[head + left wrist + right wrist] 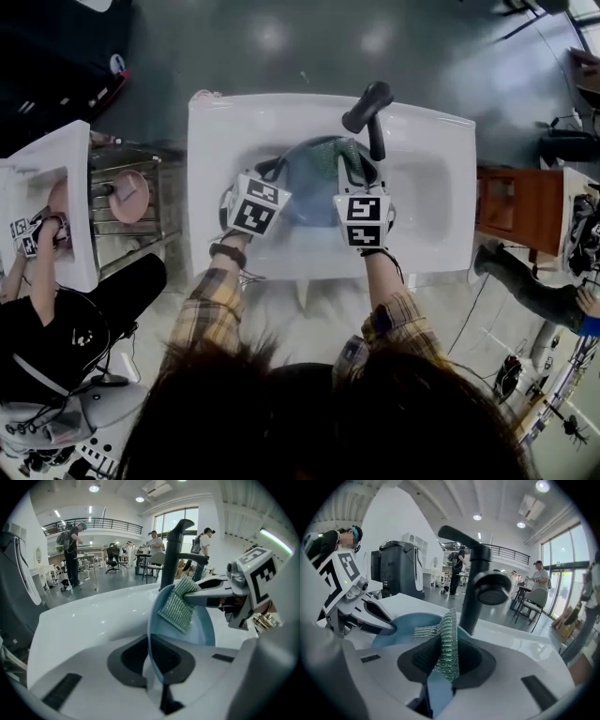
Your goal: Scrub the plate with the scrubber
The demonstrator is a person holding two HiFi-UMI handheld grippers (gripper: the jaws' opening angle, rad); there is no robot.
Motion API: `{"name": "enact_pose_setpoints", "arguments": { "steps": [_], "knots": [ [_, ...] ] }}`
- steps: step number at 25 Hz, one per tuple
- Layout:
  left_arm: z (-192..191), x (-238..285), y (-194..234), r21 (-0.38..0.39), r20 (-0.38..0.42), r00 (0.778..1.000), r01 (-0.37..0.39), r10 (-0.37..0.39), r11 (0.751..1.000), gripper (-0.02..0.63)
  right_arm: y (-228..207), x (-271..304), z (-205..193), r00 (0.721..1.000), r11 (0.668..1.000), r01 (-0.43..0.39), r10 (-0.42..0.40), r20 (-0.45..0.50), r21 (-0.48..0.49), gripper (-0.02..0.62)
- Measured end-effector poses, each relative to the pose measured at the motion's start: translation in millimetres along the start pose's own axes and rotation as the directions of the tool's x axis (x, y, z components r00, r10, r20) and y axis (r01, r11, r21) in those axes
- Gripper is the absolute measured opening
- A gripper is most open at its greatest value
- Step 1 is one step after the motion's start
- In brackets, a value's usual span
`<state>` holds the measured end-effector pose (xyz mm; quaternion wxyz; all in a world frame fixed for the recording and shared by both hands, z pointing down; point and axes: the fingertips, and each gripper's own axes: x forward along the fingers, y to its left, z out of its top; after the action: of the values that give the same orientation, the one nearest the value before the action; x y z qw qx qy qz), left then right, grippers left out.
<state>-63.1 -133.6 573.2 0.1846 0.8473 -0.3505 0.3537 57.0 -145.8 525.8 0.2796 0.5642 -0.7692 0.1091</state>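
Note:
A blue plate (309, 187) stands tilted on edge in the white sink (211, 141), below the black faucet (367, 105). My left gripper (278, 172) is shut on the plate's near rim; in the left gripper view the rim (151, 639) runs down between its jaws (157, 677). My right gripper (351, 167) is shut on a green mesh scrubber (339, 152). The scrubber (178, 606) hangs from the right gripper (188, 597) against the plate's face (206, 630). In the right gripper view the scrubber (447, 639) rises from the jaws (443, 670), with the left gripper (389, 626) on the plate (405, 623).
The faucet column (476, 588) stands just behind the plate. At the left another person works at a second sink (56, 164) beside a wire rack holding a pink plate (128, 195). A wooden stand (516, 206) is right of my sink.

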Motion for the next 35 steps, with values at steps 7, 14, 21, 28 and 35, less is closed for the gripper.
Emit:
{"name": "enact_pose_setpoints", "arguments": {
  "steps": [7, 14, 21, 28, 35],
  "knots": [
    [-2.6, 0.7, 2.5, -0.037, 0.0, 1.0, -0.007, 0.007, 0.999, 0.028, 34.9, 19.2, 4.4, 0.998, 0.987, -0.048, 0.043, -0.039, -0.152, 0.091],
    [-5.3, 0.4, 2.9, -0.046, -0.003, 1.0, -0.005, 0.005, 0.999, 0.028, 49.7, 20.8, 0.8, 0.995, 0.964, -0.071, 0.049, -0.091, -0.258, 0.091],
    [-4.4, 0.9, 3.0, -0.06, -0.002, 1.0, 0.0, 0.0, 0.998, 0.027, 57.2, 19.7, -6.7, 0.988, 0.933, -0.114, 0.071, -0.137, -0.341, 0.089],
    [-8.6, 2.2, 3.3, -0.061, -0.009, 1.0, -0.004, 0.004, 0.998, 0.028, 87.6, 16.7, -28.8, 0.964, 0.909, -0.22, 0.148, -0.221, -0.354, 0.089],
    [-11.0, 5.6, 3.3, -0.06, -0.029, 1.0, -0.004, 0.002, 0.998, 0.028, 101.8, 10.3, -60.3, 0.925, 0.857, -0.322, 0.193, -0.328, -0.403, 0.091]
  ]
}}
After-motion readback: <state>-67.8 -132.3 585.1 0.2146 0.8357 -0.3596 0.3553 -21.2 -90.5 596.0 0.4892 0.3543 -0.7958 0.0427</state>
